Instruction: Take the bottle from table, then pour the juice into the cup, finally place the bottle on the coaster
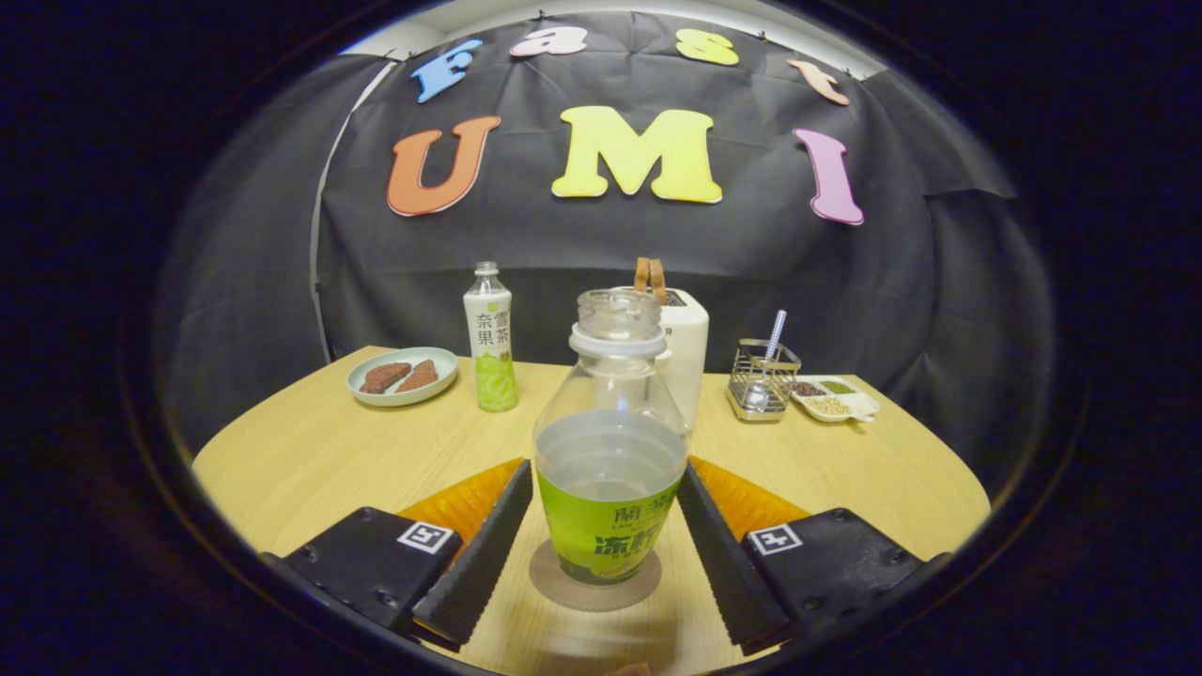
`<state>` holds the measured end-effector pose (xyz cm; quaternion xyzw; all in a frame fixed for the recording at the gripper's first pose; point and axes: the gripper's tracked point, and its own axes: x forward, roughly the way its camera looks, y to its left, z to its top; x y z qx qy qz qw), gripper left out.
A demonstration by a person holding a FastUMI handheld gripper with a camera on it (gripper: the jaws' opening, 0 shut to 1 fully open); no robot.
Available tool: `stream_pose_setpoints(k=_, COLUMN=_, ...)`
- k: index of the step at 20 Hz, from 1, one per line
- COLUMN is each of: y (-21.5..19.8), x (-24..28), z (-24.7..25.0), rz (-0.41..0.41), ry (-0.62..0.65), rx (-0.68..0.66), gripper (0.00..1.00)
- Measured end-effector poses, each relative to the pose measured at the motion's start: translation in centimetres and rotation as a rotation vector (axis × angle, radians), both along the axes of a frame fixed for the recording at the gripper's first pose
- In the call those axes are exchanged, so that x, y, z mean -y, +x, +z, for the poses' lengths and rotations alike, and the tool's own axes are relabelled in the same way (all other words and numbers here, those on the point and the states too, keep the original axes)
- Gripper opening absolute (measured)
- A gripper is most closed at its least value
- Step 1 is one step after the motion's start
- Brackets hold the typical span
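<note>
The bottle (610,451) stands upright on the round coaster (594,580) on the wooden table (300,460), with its cap off and clear liquid filling its lower part; it sits between the two fingers of the gripper (608,540); the fingers are spread, each just beside the bottle's label, and whether either one touches it cannot be told. Beyond the bottle, a white container (687,352) with a brown strap handle rises close behind its neck; farther back stands a second bottle (491,338), capped; beside that lies a plate (402,376) with two brown pieces; on the other side are a wire basket (762,380) and a divided dish (836,397) of grains.
</note>
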<state>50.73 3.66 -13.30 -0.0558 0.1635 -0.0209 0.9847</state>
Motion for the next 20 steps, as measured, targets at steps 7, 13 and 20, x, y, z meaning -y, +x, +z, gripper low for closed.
stream_pose_setpoints(k=7, y=-5.0, x=-0.2, z=3.3, rz=0.002, ry=0.033, rx=0.053, gripper=0.99)
stream_pose_setpoints(k=13, y=-12.4, x=-0.8, z=7.3, rz=0.019, ry=0.002, rx=0.127, gripper=0.99)
stream_pose_setpoints(k=20, y=-22.4, x=-0.5, z=9.9, rz=0.029, ry=-0.005, rx=0.205, gripper=0.99)
